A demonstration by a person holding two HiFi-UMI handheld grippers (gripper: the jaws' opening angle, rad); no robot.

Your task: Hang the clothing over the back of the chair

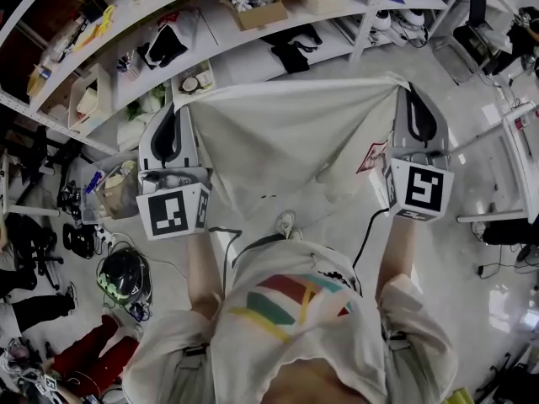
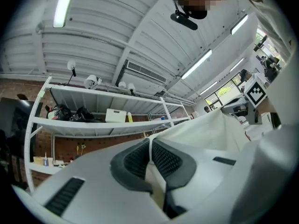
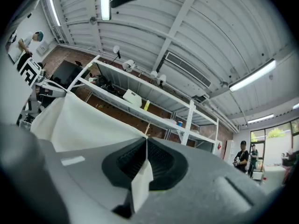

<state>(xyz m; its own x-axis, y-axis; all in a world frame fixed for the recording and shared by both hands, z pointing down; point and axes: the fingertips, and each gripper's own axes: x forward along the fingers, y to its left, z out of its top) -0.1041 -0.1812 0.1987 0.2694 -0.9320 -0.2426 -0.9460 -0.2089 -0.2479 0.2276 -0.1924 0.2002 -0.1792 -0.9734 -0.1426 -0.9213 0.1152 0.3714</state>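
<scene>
A white garment with a small red print near its right side hangs spread between my two grippers, in front of my chest. My left gripper is shut on the garment's upper left corner. My right gripper is shut on its upper right corner. In the left gripper view the pads pinch a thin fold of the white cloth, which runs off to the right. In the right gripper view the cloth runs off to the left from the shut gripper. Both grippers point slightly upward, toward the ceiling and shelving. I cannot pick out the task's chair with certainty.
A white shelving rack with boxes and dark clothes stands behind the garment. A helmet, bags and cables lie on the floor at the left. A dark office chair and a white table frame are at the right.
</scene>
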